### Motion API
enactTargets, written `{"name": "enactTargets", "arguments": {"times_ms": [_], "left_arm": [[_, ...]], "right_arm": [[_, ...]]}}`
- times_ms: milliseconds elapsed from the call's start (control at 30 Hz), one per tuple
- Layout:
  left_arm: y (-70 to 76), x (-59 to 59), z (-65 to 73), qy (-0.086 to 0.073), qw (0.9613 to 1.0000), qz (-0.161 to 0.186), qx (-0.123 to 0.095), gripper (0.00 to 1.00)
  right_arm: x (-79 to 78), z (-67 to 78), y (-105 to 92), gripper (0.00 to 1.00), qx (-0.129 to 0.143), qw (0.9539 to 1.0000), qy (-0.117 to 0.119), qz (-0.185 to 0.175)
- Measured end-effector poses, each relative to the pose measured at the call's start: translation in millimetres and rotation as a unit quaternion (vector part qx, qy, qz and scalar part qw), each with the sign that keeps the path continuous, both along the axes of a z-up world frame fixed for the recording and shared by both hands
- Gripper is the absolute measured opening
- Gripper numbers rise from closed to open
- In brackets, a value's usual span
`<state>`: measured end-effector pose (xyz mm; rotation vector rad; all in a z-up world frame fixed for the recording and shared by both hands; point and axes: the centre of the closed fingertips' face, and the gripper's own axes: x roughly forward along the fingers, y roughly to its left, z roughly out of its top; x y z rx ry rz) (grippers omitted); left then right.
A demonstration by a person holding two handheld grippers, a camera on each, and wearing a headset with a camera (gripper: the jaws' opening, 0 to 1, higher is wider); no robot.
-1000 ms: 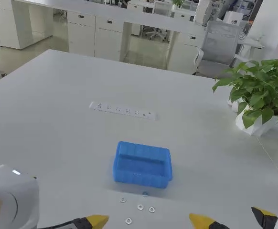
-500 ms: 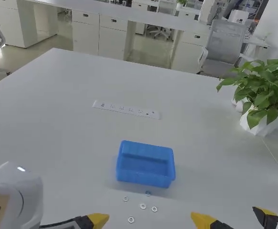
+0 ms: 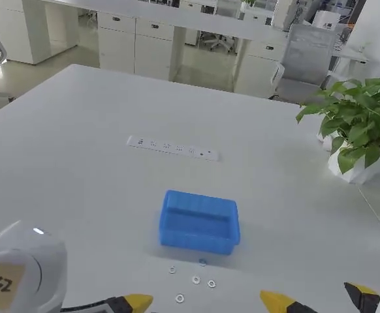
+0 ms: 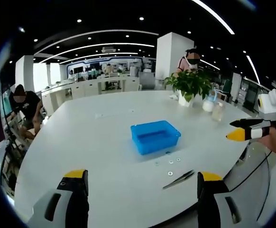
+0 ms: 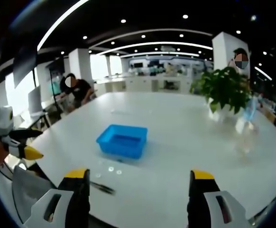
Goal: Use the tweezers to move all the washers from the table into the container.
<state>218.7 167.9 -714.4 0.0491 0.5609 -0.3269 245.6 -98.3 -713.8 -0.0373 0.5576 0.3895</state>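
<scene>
Head view: blue container sits on the white table. 5 washers lie scattered on the tabletop just beside its near wall, 1 of them close against that wall. Left gripper view: tweezers lie flat on the table, on the far side of the washers from the container. My left gripper is spread wide, nothing between the jaws, well apart from the container. My right gripper likewise gapes, empty. Power strip lies beyond the container; potted plant stands well off to its right.
</scene>
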Motion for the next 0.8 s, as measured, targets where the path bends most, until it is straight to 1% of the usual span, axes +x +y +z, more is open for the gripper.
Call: {"name": "enactTargets", "arguments": {"times_ms": [67,167,233,267,333,367,400,500,533,600,633,667,700,767,800], "left_arm": [[-0.7,0.0,-0.2,0.000,1.0000,-0.003,0.001,0.97],[-2.1,0.7,-2.9,0.005,0.9999,-0.008,0.003,0.96],[-3.7,1.6,-6.4,0.011,0.9998,-0.014,0.003,0.95],[-4.8,1.8,-7.8,0.013,0.9997,-0.018,0.002,0.94],[-7.5,2.8,-11.5,0.019,0.9994,-0.028,-0.001,0.88],[-9.1,2.9,-14.0,0.024,0.9992,-0.033,-0.003,0.85],[-11.8,2.3,-18.4,0.035,0.9985,-0.041,-0.006,0.82],[-18.9,3.4,-27.0,0.049,0.9968,-0.061,-0.011,0.75],[-22.6,2.5,-31.2,0.058,0.9954,-0.076,-0.009,0.72],[-26.6,2.3,-37.1,0.067,0.9934,-0.093,-0.003,0.64],[-31.2,-1.1,-43.5,0.088,0.9902,-0.109,-0.004,0.58],[-33.9,-1.7,-47.3,0.098,0.9884,-0.116,-0.008,0.52],[-37.9,-1.2,-51.4,0.105,0.9864,-0.126,-0.013,0.47],[-45.8,-2.9,-59.0,0.121,0.9812,-0.149,-0.021,0.41],[-47.6,-3.0,-62.2,0.126,0.9797,-0.154,-0.022,0.37]], "right_arm": [[0.4,-0.3,-0.1,0.85,-0.001,1.0000,0.000,0.000],[1.5,-2.0,0.7,0.84,-0.002,1.0000,0.004,0.003],[2.5,-4.3,1.6,0.84,-0.005,1.0000,0.007,0.005],[2.8,-4.9,2.0,0.84,-0.006,0.9999,0.008,0.006],[3.7,-6.4,2.7,0.84,-0.005,0.9999,0.010,0.007],[4.1,-7.3,3.1,0.84,-0.005,0.9999,0.012,0.007],[4.7,-8.7,3.7,0.84,-0.004,0.9999,0.014,0.007],[5.5,-10.1,4.7,0.84,-0.007,0.9998,0.017,0.008],[5.5,-10.5,4.8,0.84,-0.008,0.9998,0.017,0.008],[5.4,-11.5,4.9,0.84,-0.008,0.9998,0.019,0.008],[5.0,-12.5,4.8,0.84,-0.009,0.9997,0.021,0.008],[4.7,-13.2,4.7,0.83,-0.009,0.9997,0.022,0.008],[4.2,-14.2,4.4,0.83,-0.011,0.9996,0.024,0.007],[3.6,-15.1,3.7,0.83,-0.012,0.9996,0.026,0.005],[3.4,-15.2,3.4,0.83,-0.012,0.9996,0.026,0.003]]}}
